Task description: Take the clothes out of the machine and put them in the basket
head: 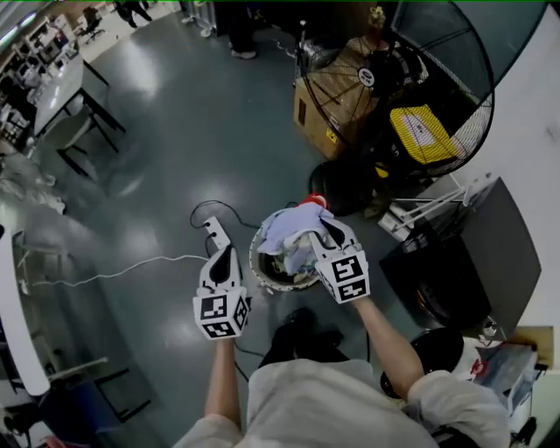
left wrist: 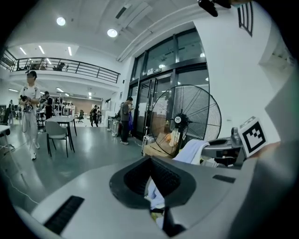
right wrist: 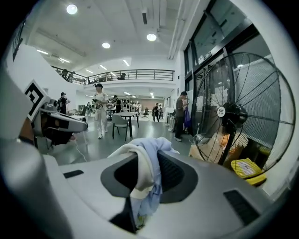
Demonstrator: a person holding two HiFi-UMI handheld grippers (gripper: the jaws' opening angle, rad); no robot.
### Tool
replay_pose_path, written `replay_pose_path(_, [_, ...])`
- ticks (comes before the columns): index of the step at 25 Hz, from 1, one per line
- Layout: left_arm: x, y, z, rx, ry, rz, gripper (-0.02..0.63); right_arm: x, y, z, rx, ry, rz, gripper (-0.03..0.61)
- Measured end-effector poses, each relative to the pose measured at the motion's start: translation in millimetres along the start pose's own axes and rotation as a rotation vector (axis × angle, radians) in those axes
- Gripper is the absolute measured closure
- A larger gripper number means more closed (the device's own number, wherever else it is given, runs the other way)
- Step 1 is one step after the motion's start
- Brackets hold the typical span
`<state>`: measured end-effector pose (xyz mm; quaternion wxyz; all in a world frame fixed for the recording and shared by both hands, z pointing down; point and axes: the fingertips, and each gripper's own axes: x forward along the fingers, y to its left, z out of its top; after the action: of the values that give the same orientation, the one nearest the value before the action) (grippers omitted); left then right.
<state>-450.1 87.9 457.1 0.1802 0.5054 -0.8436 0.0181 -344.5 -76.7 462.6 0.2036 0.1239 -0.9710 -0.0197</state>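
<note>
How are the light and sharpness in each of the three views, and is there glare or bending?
Head view: dim, with soft glare patches on the glossy grey floor. Left gripper view: fisheye, dark corners, the glass door frames bow. Right gripper view: round ceiling lamps blow out; the pale blue and cream cloth is sharp.

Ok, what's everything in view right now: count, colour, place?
round pale basket: one, on floor, partly full
light blue and white cloth bundle: one, clamped in right gripper, above the basket
large black cage fan: one, upper right
brown cardboard box: one, beside the fan
dark boxy machine: one, right
thin white cable: one, floor, left
left gripper: grey, jaws slightly apart, empty
right gripper: grey, shut on the bundle
</note>
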Motion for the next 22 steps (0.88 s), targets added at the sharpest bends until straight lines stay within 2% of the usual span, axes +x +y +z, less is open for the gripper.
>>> replay_pose_path(12, [41.3,1.0,-68.1,-0.028,0.108,-0.023,0.595,64.1,-2.2,-147.8,0.026,0.2,-0.002,0.471])
replay_pose_path(18, [45.4,0.6,-103.0,-0.027,0.156,-0.014,0.595,90.1,7.5,-222.2,0.061,0.295,0.018,0.469])
replay_pose_path(22, [51.1,-5.7,-125.9,-0.028,0.179,-0.027,0.595,95.5,-1.0,-264.7,0.061,0.351,-0.006,0.468])
